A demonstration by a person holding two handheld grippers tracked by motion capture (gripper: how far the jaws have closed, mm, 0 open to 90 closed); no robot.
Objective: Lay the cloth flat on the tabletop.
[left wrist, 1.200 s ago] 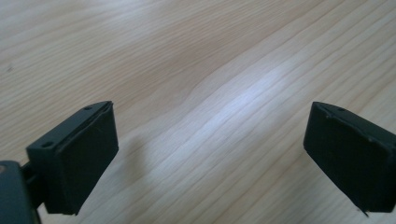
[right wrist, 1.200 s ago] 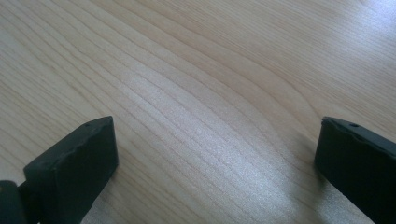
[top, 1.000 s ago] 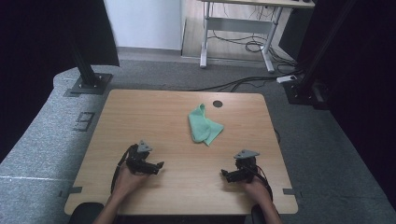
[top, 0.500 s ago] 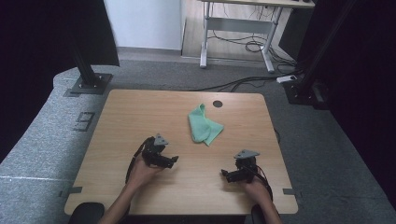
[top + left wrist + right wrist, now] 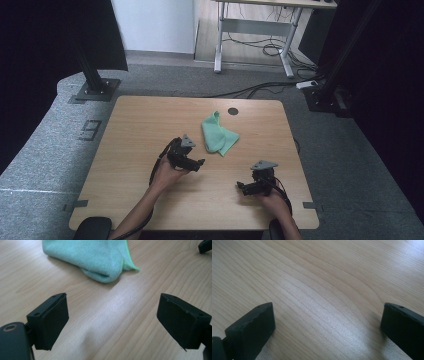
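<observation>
Cloth (image 5: 219, 135) is lying on the surface (image 5: 130, 125), toward the far middle, just short of a dark round hole (image 5: 233, 111) in the board. No containers are standing on the surface; the cloth is sitting loose on bare wood, nothing in it or under it that can be made out.

The cloth is green, crumpled and folded over itself. In the high view its long axis is running from the far left end to the near right end, on a slant across the surface. The far end is narrowing to a bunched tip; the near end is spreading wider, with a corner pointing toward the person's right. In the left gripper view the cloth (image 5: 92, 257) is showing a rounded fold facing the camera and a thin bright edge trailing off to one side.

Left gripper (image 5: 199, 163) is sitting just beside the cloth's near edge, apart from it, aiming at it. Its fingers (image 5: 51, 320) are standing wide with only bare wood between them; they have just been closing a little, with nothing between them. The cloth is lying ahead of the fingertips, not touching.

Right gripper (image 5: 241, 187) is resting near the person's edge of the surface, well apart from the cloth, pointing toward the left hand's side. Its fingers (image 5: 252, 327) are standing wide over bare wood, holding nothing.
</observation>
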